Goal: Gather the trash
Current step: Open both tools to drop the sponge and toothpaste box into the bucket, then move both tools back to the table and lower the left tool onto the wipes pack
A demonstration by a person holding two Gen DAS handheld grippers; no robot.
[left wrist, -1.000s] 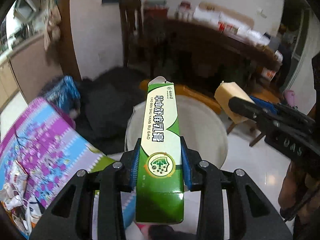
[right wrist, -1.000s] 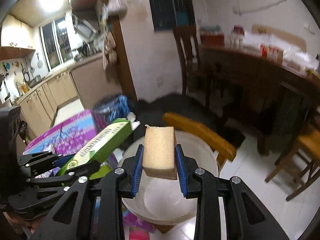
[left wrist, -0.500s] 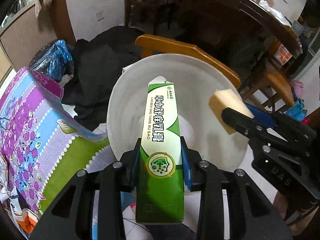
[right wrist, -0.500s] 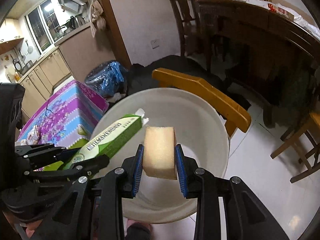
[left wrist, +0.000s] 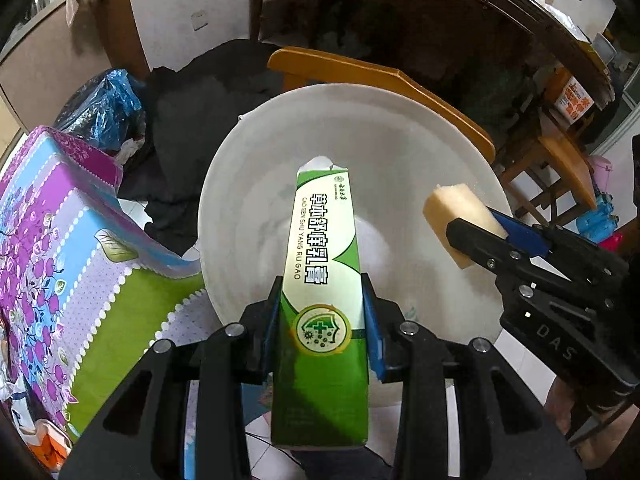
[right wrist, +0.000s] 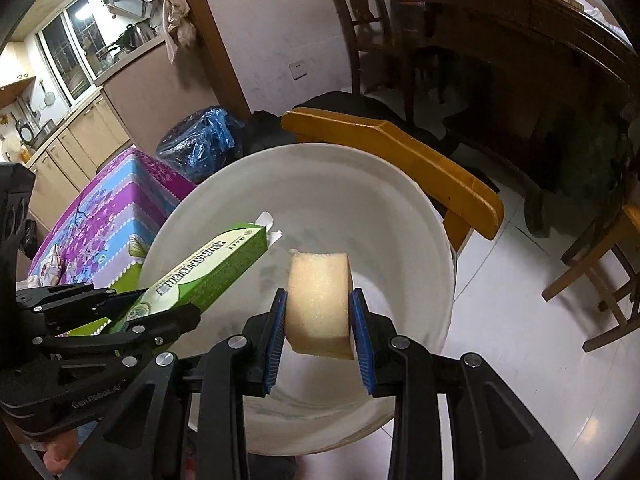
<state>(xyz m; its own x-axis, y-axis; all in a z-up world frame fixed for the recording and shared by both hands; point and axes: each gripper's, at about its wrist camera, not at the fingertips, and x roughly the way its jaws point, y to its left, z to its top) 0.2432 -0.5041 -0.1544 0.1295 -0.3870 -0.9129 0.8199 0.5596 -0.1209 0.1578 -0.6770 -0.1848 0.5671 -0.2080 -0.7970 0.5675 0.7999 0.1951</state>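
Observation:
My left gripper (left wrist: 322,320) is shut on a long green and white carton box (left wrist: 320,264) and holds it over the open mouth of a white bucket (left wrist: 248,160). My right gripper (right wrist: 318,320) is shut on a yellow sponge (right wrist: 320,300) and holds it above the same white bucket (right wrist: 400,208). In the left wrist view the right gripper (left wrist: 476,236) with the sponge (left wrist: 452,212) comes in from the right. In the right wrist view the left gripper (right wrist: 132,320) and the green box (right wrist: 204,272) come in from the left. The bucket looks empty inside.
A table with a purple, blue and green flowered cloth (left wrist: 60,260) stands left of the bucket. A yellow wooden chair back (right wrist: 400,156) is right behind the bucket. A blue plastic bag (right wrist: 200,140) and dark cloth lie beyond. Wooden stools (right wrist: 600,264) stand at the right on white floor tiles.
Both grippers have tilted down and moved forward over the bucket, so its inside now fills both views. The box and sponge remain held.

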